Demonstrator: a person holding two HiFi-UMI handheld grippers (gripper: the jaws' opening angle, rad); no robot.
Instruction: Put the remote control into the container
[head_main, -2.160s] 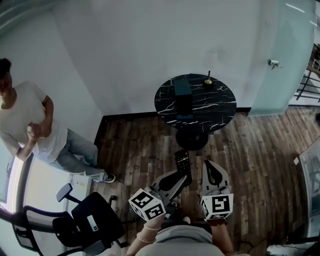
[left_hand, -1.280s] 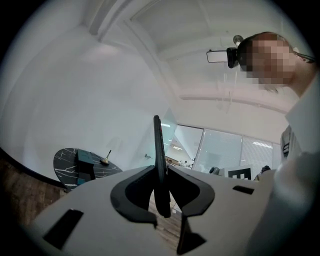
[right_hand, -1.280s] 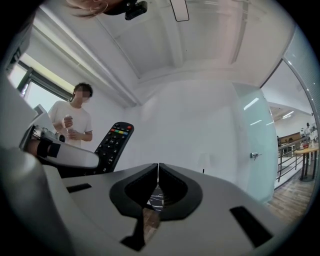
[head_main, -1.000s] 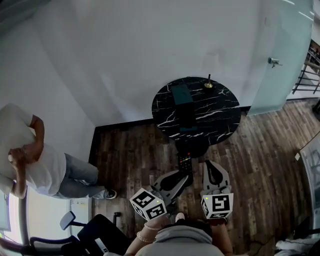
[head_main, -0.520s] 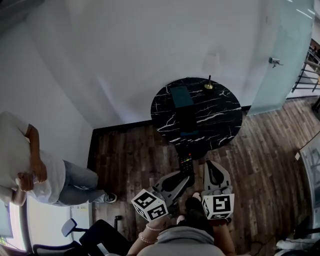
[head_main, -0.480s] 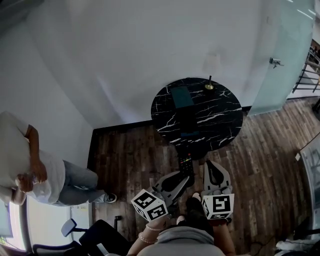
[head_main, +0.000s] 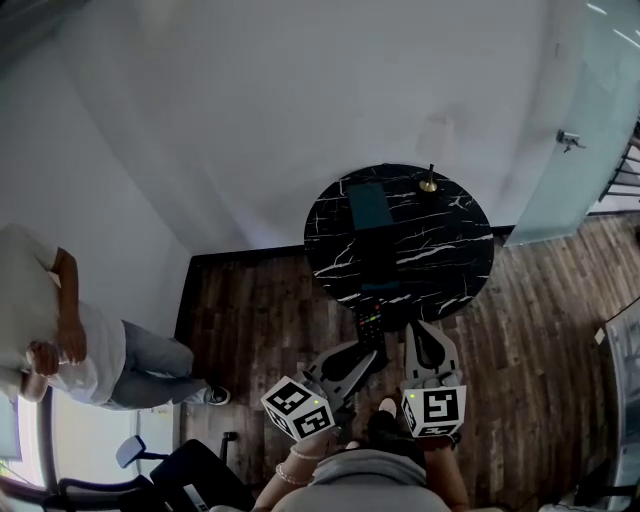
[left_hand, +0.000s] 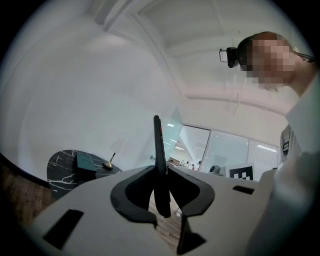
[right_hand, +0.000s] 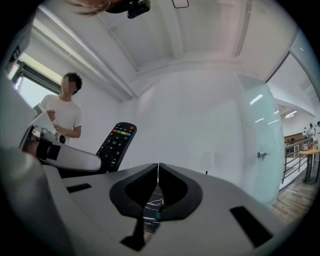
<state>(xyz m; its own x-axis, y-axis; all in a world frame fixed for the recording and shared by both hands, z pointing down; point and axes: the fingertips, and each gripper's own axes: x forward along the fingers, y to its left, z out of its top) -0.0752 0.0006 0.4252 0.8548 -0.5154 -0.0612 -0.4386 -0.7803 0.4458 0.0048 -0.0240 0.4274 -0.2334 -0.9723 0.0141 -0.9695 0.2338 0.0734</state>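
Remote: the slim black remote control (head_main: 370, 322) sits low of centre in the head view, clamped at its near end, over the dark wood plank floor (head_main: 270, 310) and just short of the counter's near rim.
Grip: the left gripper (head_main: 366, 350) has its fingers (left_hand: 132, 192) closed partway on the remote, which stands on its thin edge between them with the button face turned toward the right gripper.
Long axis: it runs up-frame and leans slightly left, with the far end aimed at the counter.
Container: the dark teal box-shaped container (head_main: 367, 203) stands left of centre on the round black marble-veined counter (head_main: 440, 250). It lies almost straight ahead of the remote, well apart from its tip. Whether its top is open cannot be told.
Nearer hand: the left, judged to be mid-carry, since it already has the remote.
Other hand: the right gripper (right_hand: 158, 170) rides just right of the left, its fingers (right_hand: 175, 192) pressed together on nothing.
Coming move: probably up-frame over the rim, then tipping the remote end-first into the box.
Edges: the counter's near rim must be crossed first. A small brass stand (head_main: 428, 185) at the upper right of the counter is apart from the box.
Room: there is bare floor on both sides. A person in a white T-shirt (head_main: 45, 310) at the left edge and a black office chair (head_main: 190, 480) at lower left are well away.
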